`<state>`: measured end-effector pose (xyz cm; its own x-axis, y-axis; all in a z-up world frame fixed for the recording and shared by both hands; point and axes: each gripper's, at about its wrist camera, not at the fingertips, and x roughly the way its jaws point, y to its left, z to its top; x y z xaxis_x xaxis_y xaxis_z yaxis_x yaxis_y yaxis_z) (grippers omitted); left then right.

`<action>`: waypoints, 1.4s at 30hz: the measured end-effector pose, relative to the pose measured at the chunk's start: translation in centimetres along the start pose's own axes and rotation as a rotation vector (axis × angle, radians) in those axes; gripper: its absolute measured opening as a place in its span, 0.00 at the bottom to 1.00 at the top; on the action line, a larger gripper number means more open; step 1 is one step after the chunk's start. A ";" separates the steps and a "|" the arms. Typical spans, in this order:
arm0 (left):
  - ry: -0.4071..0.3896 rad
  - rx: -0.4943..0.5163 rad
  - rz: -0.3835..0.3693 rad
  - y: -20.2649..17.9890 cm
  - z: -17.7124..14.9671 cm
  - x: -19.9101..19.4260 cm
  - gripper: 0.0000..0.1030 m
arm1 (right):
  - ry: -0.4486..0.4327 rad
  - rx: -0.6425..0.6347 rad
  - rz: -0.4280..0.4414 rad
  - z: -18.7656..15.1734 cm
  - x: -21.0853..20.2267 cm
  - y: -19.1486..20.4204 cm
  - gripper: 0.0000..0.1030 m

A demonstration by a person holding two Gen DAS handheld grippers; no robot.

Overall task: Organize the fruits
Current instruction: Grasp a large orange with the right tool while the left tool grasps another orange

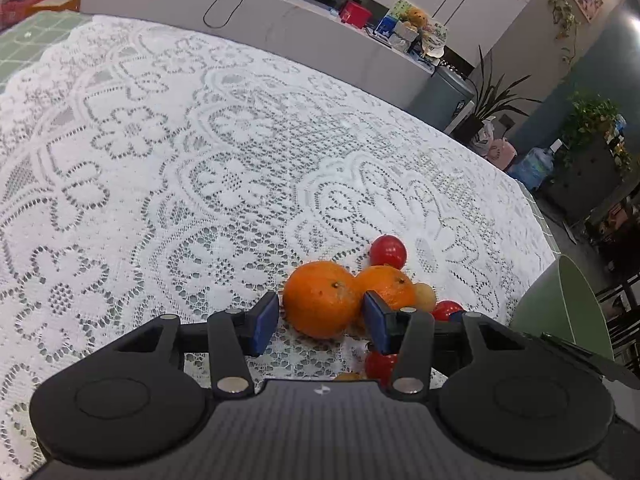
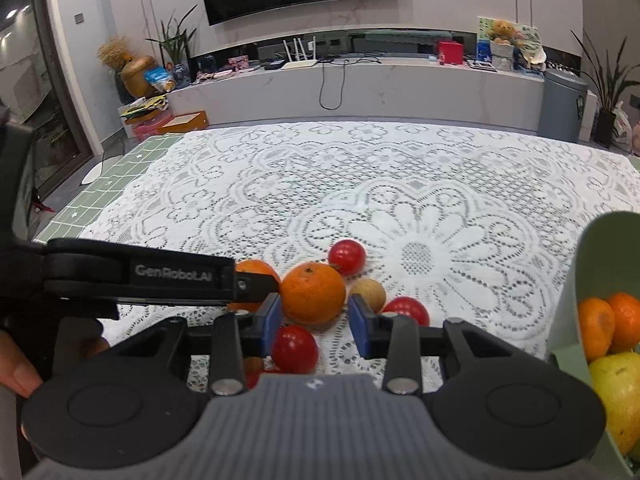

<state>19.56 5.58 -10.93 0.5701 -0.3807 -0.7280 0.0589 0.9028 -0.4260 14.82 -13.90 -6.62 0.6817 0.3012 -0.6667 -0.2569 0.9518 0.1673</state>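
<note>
here open lace tablecloth (image 2: 400,168) stretches beyond the fruit cluster (image 2: 320,292).

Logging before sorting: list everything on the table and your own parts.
oranges: two, orange, side by side on the table
red fruits: at least three, red, around the oranges
tan fruit: one, beige, right of the oranges
bowl: one, pale green, far right, holding two more oranges and a yellow-green fruit
tablecloth: one, white lace, over a green mat
left gripper: one, black, at the oranges
right gripper: one, black, at the oranges
</note>
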 end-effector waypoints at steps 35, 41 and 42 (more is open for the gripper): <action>-0.074 -0.012 0.092 0.5 0.3 -1.4 0.48 | -0.005 -0.221 -0.099 0.2 4.0 3.2 0.44; -0.078 -0.011 0.097 0.5 0.3 -1.5 0.48 | -0.001 -0.236 -0.119 0.2 4.2 3.3 0.40; -0.079 -0.010 0.097 0.5 0.3 -1.6 0.48 | -0.002 -0.233 -0.117 0.2 4.2 3.3 0.40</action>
<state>18.91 6.67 -9.84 0.6356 -0.2741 -0.7217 -0.0078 0.9325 -0.3611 16.97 -9.47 -8.72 0.7175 0.1901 -0.6701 -0.3268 0.9415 -0.0829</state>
